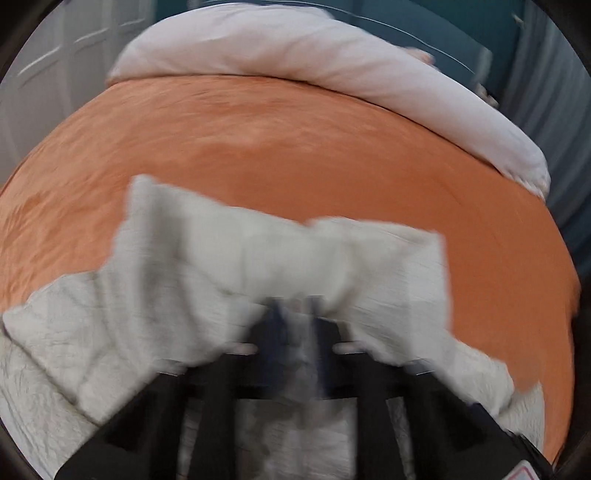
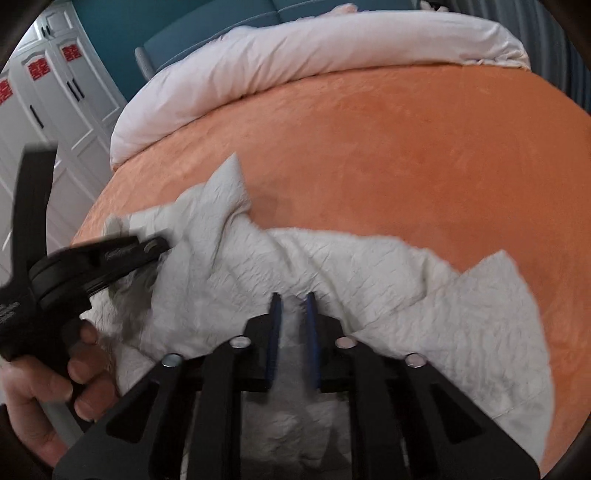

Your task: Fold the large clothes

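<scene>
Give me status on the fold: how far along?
Early. Done: the crinkled off-white garment is spread on the orange plush bedspread. In hand: the right claw and the left claw each pinch its fabric, an edge lifted and bunched. Left: no neat fold shows; corners stick out, and the garment needs folding and flattening.

This is a home bedroom. A bed with an orange bedspread (image 2: 424, 155) carries a rolled-back white duvet (image 2: 295, 62), and white panelled wardrobe doors (image 2: 62, 92) stand against a teal wall (image 2: 110, 29).
</scene>
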Tool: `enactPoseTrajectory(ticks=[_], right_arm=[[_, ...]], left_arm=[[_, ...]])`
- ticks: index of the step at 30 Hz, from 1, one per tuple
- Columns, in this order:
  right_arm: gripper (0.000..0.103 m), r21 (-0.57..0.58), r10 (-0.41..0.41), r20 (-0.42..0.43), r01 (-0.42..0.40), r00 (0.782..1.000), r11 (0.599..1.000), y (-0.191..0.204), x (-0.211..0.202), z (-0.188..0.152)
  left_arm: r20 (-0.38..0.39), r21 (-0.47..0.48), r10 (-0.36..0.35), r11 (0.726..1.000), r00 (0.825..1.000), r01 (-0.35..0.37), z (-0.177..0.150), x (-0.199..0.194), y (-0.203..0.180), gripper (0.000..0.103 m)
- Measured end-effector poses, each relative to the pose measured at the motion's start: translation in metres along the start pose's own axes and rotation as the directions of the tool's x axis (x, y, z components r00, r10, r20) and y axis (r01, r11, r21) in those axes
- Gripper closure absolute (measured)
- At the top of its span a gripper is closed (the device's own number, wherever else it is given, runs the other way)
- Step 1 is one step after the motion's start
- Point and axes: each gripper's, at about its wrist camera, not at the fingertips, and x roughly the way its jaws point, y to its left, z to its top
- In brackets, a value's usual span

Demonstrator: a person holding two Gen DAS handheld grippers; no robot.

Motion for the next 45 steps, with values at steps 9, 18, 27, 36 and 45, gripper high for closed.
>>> enactPoseTrajectory(ticks=[9, 18, 27, 36, 45], right_arm=[[0.103, 0.065, -0.103, -0.045, 0.105, 0.994, 0.992, -0.033, 0.025, 0.002], [0.092, -0.068, 0.063, 0.094, -0.057, 0.994, 0.996, -0.029, -0.154, -0.053], [0.061, -0.138, 0.032, 0.132, -0.013, 0.991, 0.99, -0.043, -0.308, -0.172], [0.049, -0.195, -0.026, -0.032, 0.019, 0.999, 0.981, -0.067, -0.389, -0.288], [0.034, -0.245, -0.076, -0.103, 0.049, 0.992, 0.968, -0.094, -0.425, -0.338]], left_arm=[[0.025, -0.009, -0.04, 0.999, 0.999, 0.04, -0.003, 0.01, 0.016, 0.089], [0.157, 0.091, -0.055, 0.995, 0.986, 0.041, -0.054, -0.158, 0.071, 0.063], [0.156, 0.025, 0.177, 0.983, 0.972, -0.183, -0.183, -0.292, 0.171, 0.051], [0.084, -0.172, 0.291, 0.946, 0.953, -0.274, -0.313, -0.411, 0.226, 0.039], [0.141, -0.271, 0.391, 0.899, 0.91, -0.344, -0.36, -0.479, 0.238, 0.023]])
